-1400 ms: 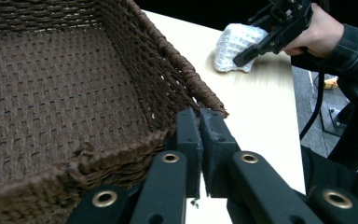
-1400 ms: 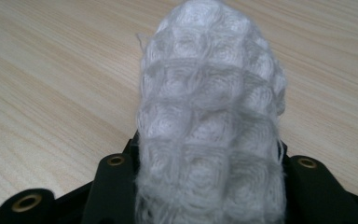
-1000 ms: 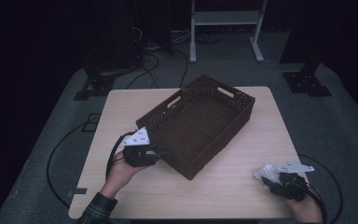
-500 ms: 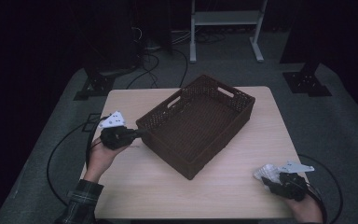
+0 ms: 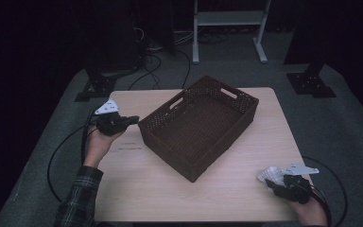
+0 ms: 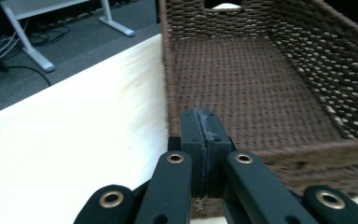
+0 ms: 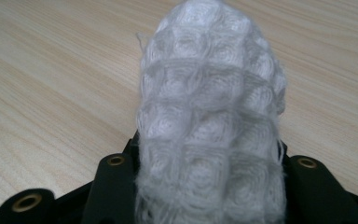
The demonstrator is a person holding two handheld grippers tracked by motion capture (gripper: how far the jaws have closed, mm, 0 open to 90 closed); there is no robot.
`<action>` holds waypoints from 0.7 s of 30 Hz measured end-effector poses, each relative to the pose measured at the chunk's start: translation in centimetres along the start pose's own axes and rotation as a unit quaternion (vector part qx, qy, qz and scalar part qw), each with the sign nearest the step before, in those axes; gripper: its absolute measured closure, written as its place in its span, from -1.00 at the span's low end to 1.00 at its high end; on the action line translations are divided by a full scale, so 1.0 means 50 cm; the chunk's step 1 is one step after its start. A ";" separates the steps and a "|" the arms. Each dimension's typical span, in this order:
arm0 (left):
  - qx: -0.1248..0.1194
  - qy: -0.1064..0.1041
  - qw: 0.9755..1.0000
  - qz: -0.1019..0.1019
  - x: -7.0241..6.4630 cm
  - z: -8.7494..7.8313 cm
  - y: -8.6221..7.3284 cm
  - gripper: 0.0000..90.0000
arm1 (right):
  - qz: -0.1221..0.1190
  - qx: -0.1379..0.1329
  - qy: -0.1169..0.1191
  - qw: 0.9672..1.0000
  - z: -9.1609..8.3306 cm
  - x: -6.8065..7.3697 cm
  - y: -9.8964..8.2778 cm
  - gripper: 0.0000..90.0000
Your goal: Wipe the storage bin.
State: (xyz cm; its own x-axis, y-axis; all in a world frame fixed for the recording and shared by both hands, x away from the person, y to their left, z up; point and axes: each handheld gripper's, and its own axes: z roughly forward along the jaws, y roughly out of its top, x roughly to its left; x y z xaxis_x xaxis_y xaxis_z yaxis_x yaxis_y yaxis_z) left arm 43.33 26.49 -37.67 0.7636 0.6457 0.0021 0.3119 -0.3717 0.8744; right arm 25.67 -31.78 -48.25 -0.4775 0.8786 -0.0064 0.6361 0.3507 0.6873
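I keep my right gripper [image 5: 276, 183] clamped on the white knitted cloth [image 7: 209, 121] above the table's near right corner, while my empty, fully closed left gripper [image 5: 133, 119] noses the brown woven basket [image 5: 203, 125], probably to steady it.

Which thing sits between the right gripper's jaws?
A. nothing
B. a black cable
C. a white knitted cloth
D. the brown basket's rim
C: in the right gripper view the white knitted cloth fills the gap between the jaws of the right gripper, above the table.
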 end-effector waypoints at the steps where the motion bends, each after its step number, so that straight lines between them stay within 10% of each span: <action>1: 0.000 0.005 1.000 0.000 0.006 0.004 -0.001 1.00 | 0.000 0.000 0.000 1.000 0.000 0.000 0.000 0.19; 8: 0.011 0.000 1.000 -0.023 0.038 0.032 -0.017 1.00 | 0.001 -0.001 0.001 1.000 0.000 -0.001 0.000 0.19; 21: 0.015 -0.018 1.000 -0.013 0.008 0.047 -0.029 1.00 | 0.000 -0.001 0.001 1.000 0.001 -0.001 -0.001 0.19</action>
State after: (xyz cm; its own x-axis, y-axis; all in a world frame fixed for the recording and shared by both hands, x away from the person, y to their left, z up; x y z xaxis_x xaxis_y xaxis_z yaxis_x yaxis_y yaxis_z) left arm 44.48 25.72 -40.08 0.7749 0.6308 -0.0390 0.3490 -0.3756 0.8586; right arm 25.68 -31.82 -48.30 -0.4785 0.8781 -0.0044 0.6350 0.3494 0.6890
